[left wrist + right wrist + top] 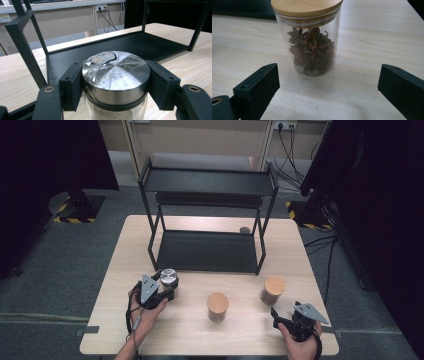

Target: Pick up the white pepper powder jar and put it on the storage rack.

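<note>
Steel-lidded glass jar (116, 82), foil-wrinkled top

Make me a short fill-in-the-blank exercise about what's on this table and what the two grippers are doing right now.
1. The left gripper is shut on the jar with the ____ lid.
2. The right gripper faces a glass jar with a wooden lid, its jaws ____.
3. Both shelves of the black rack are ____.
4. The number of wooden-lidded jars on the table is ____.

Missing words: metal; open; empty; two
</note>
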`<state>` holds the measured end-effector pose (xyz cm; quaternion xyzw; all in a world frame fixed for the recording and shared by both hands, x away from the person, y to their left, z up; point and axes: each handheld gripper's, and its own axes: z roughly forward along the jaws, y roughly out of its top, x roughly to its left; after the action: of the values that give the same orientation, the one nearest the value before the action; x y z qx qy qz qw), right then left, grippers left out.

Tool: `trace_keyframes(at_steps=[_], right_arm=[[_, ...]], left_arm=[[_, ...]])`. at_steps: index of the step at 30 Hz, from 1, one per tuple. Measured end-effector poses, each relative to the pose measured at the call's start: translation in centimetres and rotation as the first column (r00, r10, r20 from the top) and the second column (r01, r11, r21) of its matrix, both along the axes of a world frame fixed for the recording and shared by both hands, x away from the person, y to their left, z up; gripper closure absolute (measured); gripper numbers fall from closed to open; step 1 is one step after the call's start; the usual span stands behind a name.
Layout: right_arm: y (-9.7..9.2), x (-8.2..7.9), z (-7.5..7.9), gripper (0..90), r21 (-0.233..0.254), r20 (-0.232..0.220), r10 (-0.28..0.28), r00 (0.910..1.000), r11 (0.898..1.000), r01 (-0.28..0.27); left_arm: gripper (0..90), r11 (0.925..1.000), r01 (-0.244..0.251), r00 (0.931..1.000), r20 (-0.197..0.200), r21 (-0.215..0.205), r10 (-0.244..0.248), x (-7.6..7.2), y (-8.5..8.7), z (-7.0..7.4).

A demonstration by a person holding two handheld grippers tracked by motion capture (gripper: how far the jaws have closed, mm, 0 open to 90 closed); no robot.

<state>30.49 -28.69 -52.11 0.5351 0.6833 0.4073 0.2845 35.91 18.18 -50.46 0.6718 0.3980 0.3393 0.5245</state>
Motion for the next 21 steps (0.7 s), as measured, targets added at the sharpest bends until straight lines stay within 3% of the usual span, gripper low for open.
trace_keyframes(at_steps=[21], right_arm=[[-0.1, 0.0, 0.0, 4.0, 0.008, -0.002, 0.001, 1.0, 1.0, -0.001]], left_arm=[[35.0, 0.9999, -0.009, 0.9998, 0.019, -0.013, 0.01, 0.3, 0.1, 2.3]])
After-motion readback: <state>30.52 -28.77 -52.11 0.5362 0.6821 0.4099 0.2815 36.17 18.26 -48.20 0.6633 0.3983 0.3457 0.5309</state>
